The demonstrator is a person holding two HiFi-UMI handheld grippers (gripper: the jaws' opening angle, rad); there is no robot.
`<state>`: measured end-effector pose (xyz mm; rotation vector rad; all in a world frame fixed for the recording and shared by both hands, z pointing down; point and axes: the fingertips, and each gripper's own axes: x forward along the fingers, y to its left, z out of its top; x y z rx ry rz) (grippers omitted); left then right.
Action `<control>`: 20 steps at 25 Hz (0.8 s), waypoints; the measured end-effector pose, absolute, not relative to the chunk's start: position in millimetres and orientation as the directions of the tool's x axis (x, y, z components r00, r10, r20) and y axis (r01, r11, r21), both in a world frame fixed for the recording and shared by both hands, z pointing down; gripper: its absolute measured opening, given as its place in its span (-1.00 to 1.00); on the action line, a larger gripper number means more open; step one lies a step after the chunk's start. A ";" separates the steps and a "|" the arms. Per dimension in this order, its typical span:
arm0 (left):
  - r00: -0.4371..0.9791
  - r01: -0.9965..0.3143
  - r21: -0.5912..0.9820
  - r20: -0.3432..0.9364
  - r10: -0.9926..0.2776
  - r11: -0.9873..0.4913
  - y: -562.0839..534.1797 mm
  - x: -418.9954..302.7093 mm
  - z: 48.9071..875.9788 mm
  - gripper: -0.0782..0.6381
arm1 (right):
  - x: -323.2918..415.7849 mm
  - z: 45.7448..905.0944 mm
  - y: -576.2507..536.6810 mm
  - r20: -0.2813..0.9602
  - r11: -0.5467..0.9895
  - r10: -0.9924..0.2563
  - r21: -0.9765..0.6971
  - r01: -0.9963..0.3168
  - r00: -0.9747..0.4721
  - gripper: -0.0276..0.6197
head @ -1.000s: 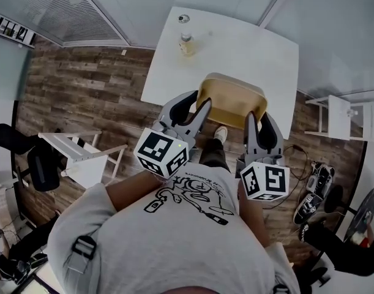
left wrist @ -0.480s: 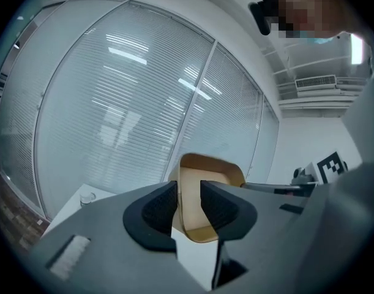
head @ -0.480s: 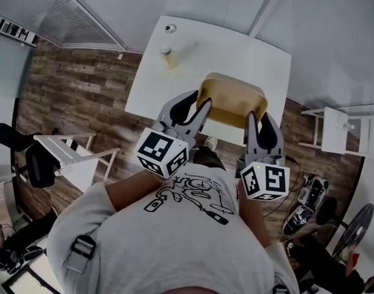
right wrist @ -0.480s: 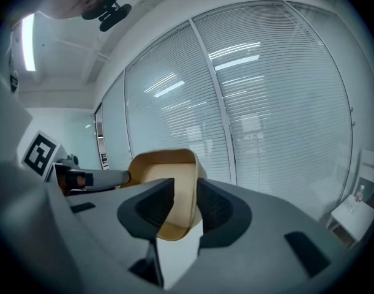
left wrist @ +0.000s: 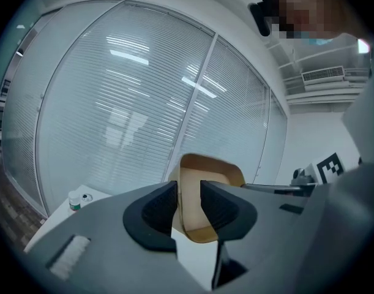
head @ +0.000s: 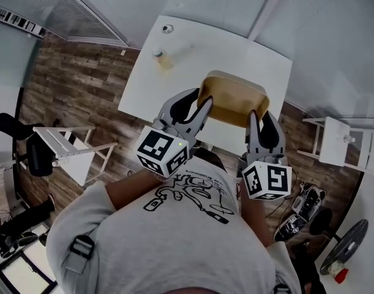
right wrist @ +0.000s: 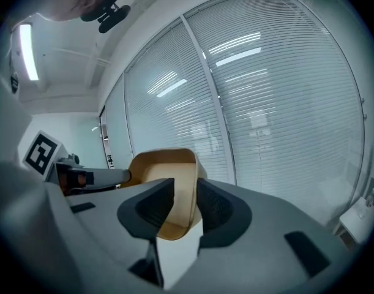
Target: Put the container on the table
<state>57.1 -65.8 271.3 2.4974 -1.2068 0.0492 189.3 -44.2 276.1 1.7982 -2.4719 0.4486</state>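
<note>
A tan, rounded rectangular container point(head: 231, 97) hangs in the air over the near edge of the white table point(head: 235, 48). My left gripper point(head: 202, 108) is shut on its left rim and my right gripper point(head: 255, 118) on its right rim. In the left gripper view the container point(left wrist: 208, 170) stands on edge, its wall pinched between the jaws of the left gripper point(left wrist: 188, 204). The right gripper view shows the container point(right wrist: 162, 164) clamped the same way in the right gripper point(right wrist: 185, 204).
A small bottle point(head: 159, 59) and a round cap point(head: 168, 28) sit at the table's far left corner. A white folding rack point(head: 70, 152) stands on the wooden floor at left, a white stool point(head: 333, 143) at right, shoes point(head: 297, 216) below it.
Both grippers and the container keep their place in the head view. The table and bottle have slid leftwards beneath them, as the person shifts along the table.
</note>
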 end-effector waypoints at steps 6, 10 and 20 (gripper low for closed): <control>0.627 -0.769 0.318 0.200 -0.753 -0.555 -80.1 63.1 277.2 -0.49 | 195.6 284.0 -63.0 0.222 0.290 -0.916 -0.204 -0.935 -0.333 -0.64; 0.632 -0.765 0.314 0.199 -0.749 -0.562 -92.3 58.0 276.0 -0.49 | 190.1 281.0 -73.8 0.221 0.292 -0.917 -0.200 -0.935 -0.333 -0.64; 0.647 -0.754 0.297 0.185 -0.740 -0.585 -121.8 22.6 261.6 -0.49 | 153.8 264.5 -101.3 0.206 0.291 -0.922 -0.185 -0.939 -0.327 -0.64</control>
